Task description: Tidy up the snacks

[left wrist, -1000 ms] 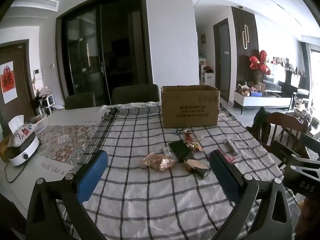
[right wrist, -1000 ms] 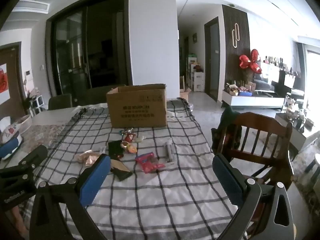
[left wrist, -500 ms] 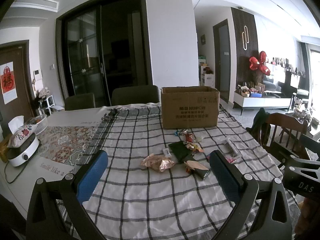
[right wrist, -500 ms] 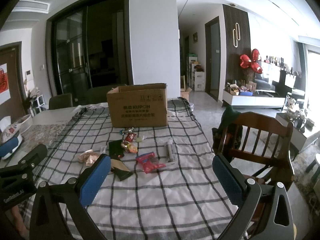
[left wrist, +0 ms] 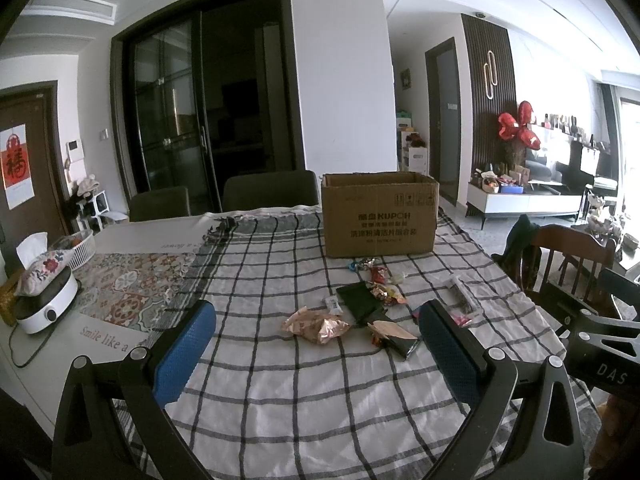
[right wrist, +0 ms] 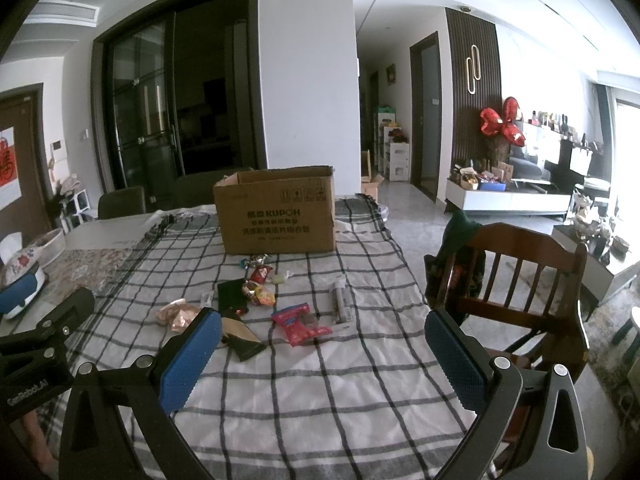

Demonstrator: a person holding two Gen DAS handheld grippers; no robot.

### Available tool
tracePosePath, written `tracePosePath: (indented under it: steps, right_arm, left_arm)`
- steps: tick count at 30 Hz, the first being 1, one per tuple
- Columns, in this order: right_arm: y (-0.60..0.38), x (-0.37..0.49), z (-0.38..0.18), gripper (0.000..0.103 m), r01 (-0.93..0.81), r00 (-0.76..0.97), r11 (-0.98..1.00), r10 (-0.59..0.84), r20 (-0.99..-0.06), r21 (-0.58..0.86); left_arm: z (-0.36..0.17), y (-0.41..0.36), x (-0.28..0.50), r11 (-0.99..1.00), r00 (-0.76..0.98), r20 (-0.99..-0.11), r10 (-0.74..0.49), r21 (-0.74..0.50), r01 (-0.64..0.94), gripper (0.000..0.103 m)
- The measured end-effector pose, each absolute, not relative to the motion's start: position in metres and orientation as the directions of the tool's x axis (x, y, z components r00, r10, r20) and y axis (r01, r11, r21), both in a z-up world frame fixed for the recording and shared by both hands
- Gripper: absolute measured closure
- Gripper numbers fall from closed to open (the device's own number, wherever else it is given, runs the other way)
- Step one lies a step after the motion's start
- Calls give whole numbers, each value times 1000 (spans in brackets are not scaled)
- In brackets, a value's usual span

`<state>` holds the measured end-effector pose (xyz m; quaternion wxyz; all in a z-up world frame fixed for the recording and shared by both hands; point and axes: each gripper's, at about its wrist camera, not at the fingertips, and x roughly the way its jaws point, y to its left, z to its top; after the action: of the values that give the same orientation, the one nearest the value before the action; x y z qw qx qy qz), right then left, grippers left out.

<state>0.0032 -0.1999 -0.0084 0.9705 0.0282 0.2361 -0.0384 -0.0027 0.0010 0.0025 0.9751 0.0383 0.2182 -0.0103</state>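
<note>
On checked cloth (left wrist: pixel 280 400) | box (left wrist: pixel 379 216) reads "KUPOH" | left tongs (left wrist: pixel 316 344) released | right tongs (right wrist: pixel 320 354) released

White walls; dark glass sliding doors (left wrist: pixel 208 120) behind tabletop (left wrist: pixel 280 400) with checked cloth. Two dark chairs (left wrist: pixel 270 194) at far edge, wooden chair (right wrist: pixel 516 280) at right. Red balloons (right wrist: pixel 500 124) by slatted panel; daylight from right-hand window

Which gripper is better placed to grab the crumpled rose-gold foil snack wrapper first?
Left, probably. The crumpled rose-gold foil wrapper lies nearly centred ahead of the open left gripper. From the open right gripper, it sits off to the left, beyond its left finger.
</note>
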Motion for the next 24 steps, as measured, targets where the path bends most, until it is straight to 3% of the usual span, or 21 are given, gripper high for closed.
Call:
tracePosePath:
  steps: [24]
  right_arm:
    - [-201, 5, -8, 1, 88, 885, 995, -60, -462, 39]
  left_arm:
    - [8, 0, -3, 997, 905, -425, -4, 74, 39, 0]
